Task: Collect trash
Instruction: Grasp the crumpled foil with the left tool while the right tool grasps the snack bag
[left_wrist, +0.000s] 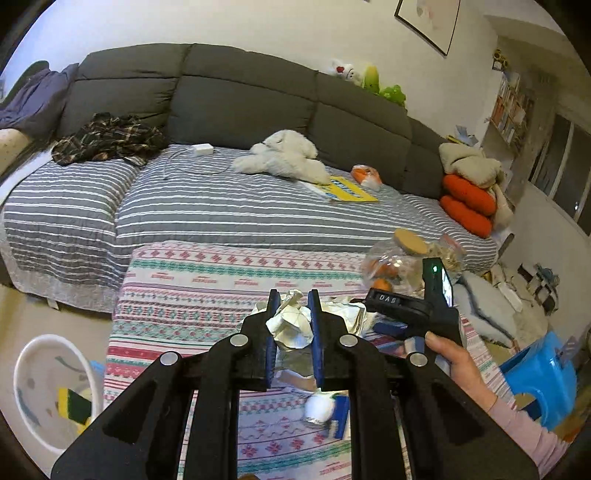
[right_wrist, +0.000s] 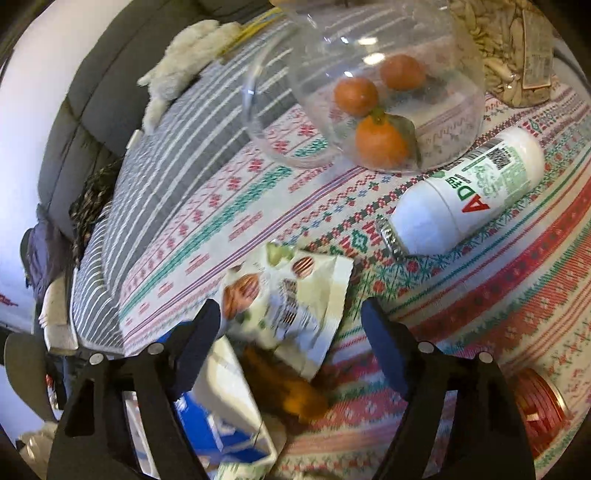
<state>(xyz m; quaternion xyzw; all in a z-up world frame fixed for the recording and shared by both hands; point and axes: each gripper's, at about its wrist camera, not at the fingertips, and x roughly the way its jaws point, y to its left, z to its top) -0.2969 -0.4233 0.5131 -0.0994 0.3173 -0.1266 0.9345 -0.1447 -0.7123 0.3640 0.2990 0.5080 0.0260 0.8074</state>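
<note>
crumpled foil wrapper (left_wrist: 291, 325) is clamped in the left gripper (left_wrist: 292, 332), lifted off the tabletop (left_wrist: 192, 295) for binning; right gripper (right_wrist: 291, 325) hangs wide over a snack packet (right_wrist: 291, 299).

Grey sofa (left_wrist: 229, 92) against white wall (left_wrist: 221, 22), window (left_wrist: 565, 173) at right.

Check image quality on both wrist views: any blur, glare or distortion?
Left wrist view: mostly sharp; strong fisheye bends the sofa, corners vignetted black; crumpled foil wrapper between the fingers is clear. Right wrist view: motion blur smears the snack packet and the bottom-left clutter; window glare spots on the clear jar; white bottle label is partly legible.
</note>
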